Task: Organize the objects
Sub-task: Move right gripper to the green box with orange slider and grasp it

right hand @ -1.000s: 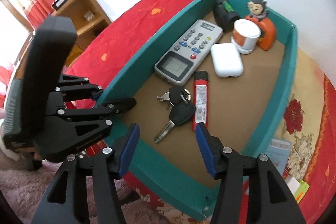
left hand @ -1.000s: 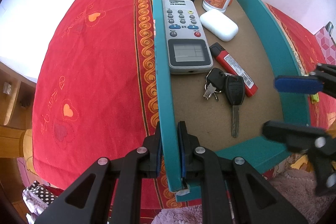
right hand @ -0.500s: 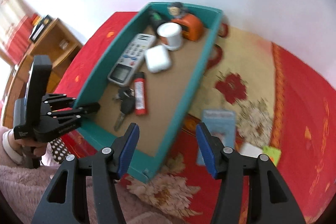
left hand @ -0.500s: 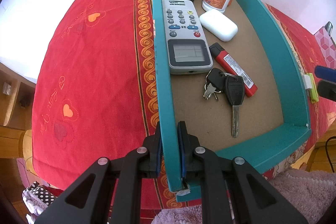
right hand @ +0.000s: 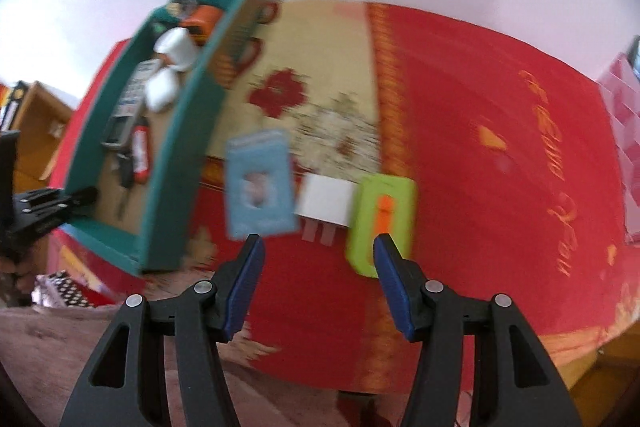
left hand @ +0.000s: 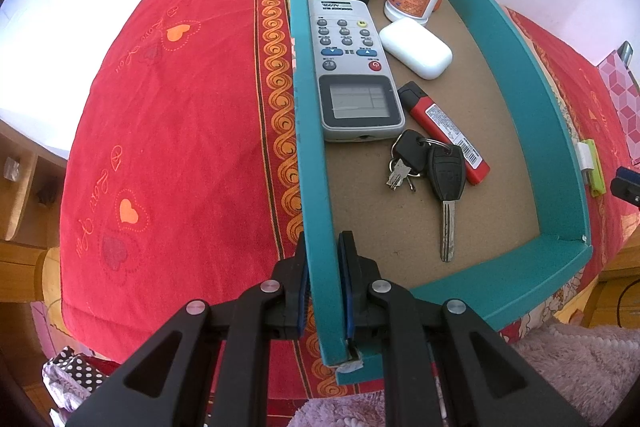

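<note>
Left wrist view: left gripper [left hand: 323,281] clamped on the teal box's [left hand: 310,163] side wall.
Ahead of those jaws, inside the box, lie a remote [left hand: 352,67] and keys [left hand: 430,171]. Right gripper [right hand: 318,285] stands apart over the red cloth [right hand: 480,131], empty; just beyond its tips, blurred, sit a blue card [right hand: 258,183], probably a white plug [right hand: 326,203], and a green case [right hand: 382,223].

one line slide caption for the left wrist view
Left gripper clamps the teal tray wall; remote and keys inside.

The remote [left hand: 352,67] lies in the box [left hand: 560,131], keys [left hand: 432,171] before it, case [left hand: 416,47] right.
</note>
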The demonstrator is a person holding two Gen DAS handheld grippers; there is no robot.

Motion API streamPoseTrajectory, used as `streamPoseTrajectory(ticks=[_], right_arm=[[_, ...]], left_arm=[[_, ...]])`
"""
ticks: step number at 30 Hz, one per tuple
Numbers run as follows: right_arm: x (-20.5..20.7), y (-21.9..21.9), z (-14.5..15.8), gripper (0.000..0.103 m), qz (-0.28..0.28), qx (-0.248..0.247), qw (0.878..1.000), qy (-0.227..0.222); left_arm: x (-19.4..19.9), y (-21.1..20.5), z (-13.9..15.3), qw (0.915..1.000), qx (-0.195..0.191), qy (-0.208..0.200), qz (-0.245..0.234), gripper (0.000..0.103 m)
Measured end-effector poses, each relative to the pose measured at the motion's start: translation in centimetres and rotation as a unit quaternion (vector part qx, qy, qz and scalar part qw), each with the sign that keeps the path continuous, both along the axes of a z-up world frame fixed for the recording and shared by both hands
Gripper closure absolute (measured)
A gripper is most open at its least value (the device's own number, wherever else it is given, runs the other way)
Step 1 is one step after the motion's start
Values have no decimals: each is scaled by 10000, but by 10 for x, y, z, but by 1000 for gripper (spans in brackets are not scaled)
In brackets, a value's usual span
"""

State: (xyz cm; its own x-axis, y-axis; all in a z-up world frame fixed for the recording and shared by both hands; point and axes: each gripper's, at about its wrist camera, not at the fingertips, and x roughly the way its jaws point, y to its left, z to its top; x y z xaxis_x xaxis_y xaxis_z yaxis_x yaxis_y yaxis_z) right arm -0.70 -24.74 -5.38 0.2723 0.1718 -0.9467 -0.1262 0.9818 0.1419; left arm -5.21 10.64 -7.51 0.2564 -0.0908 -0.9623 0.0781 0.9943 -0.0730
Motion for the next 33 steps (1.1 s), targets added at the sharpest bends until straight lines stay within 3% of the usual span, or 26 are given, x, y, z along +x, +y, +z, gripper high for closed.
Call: streamPoseTrajectory(ticks=[6,11,19,33], right_arm=[[1,-22,-19,45,-318,-140,9994,82],[2,-17,-29,46,-183,-265,9994,119],[10,-15,-45,61,-126,-538,9984,117],[11,-27,-39,62,-351,-714,9968,-35]], left_arm=[[-1,1,0,10000,-2,-3,-7,93],[-1,1,0,10000,-2,-5,-6,93],[-1,2,0,10000,-10,-9,5,93],[0,1,0,10000,27,-1,-43,93]])
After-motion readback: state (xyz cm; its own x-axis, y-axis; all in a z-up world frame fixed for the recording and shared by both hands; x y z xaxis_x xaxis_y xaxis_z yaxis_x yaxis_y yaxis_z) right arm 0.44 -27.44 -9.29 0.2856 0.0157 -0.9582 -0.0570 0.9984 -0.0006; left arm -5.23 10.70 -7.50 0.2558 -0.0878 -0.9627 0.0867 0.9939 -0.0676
